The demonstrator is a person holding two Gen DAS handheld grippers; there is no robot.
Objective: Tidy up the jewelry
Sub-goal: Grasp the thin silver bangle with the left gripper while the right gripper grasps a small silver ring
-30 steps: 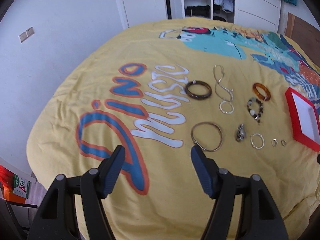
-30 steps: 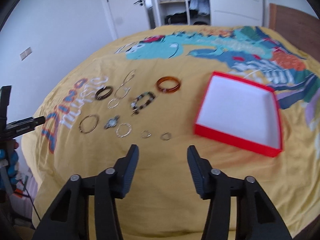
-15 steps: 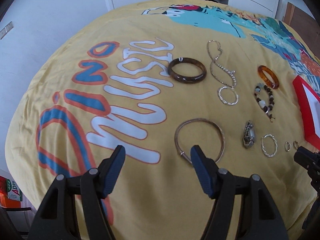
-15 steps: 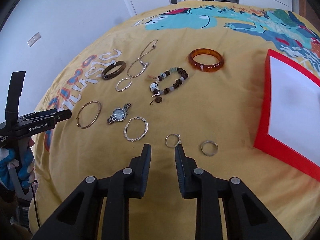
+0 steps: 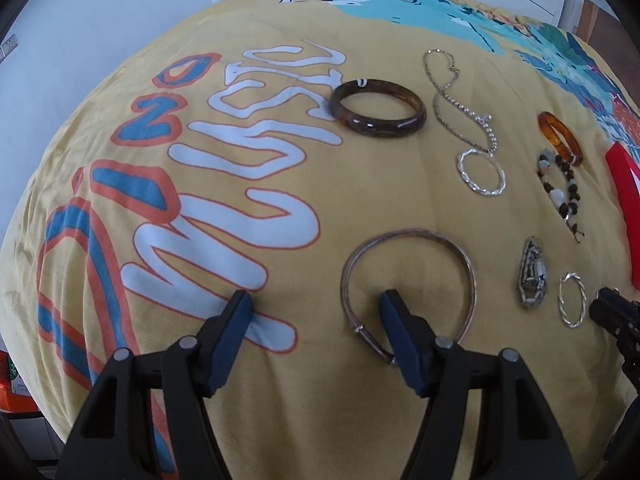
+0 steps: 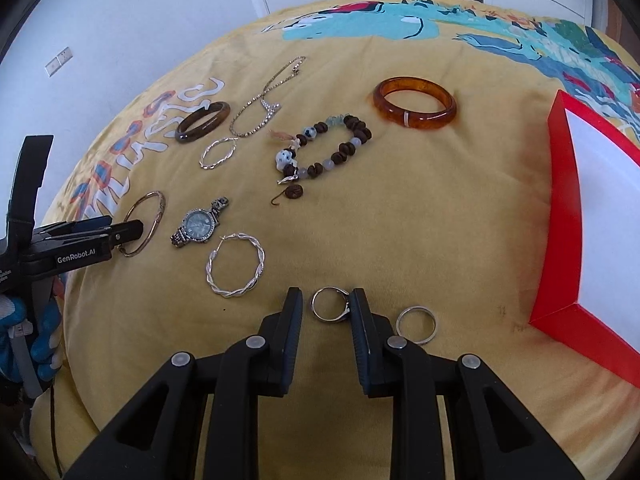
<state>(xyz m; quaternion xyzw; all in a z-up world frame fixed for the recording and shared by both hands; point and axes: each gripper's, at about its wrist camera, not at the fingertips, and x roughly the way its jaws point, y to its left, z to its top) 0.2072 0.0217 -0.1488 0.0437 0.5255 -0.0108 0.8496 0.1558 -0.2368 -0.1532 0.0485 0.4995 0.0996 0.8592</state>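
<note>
Jewelry lies on a yellow printed bedspread (image 5: 280,420). My left gripper (image 5: 316,306) is open; its right finger rests inside a thin metal bangle (image 5: 412,236), its left finger outside. My right gripper (image 6: 326,304) is open with its jaws narrowed around a silver ring (image 6: 330,305). A second ring (image 6: 417,319) lies just right. A red box with white inside (image 6: 560,208) sits at the right. Also here: a watch (image 6: 198,224), twisted hoops (image 6: 236,264), a beaded bracelet (image 6: 324,152), an amber bangle (image 6: 414,103), a dark brown bangle (image 5: 378,108) and a chain necklace (image 5: 452,92).
The bed's edge drops away at the left and front. White walls, a door and an open wardrobe stand behind the bed. My left gripper shows in the right wrist view (image 6: 120,236) beside the thin bangle.
Both grippers moved down and forward toward the bedspread. The left now straddles the thin bangle's rim. The right narrowed its jaws and now brackets the silver ring.
</note>
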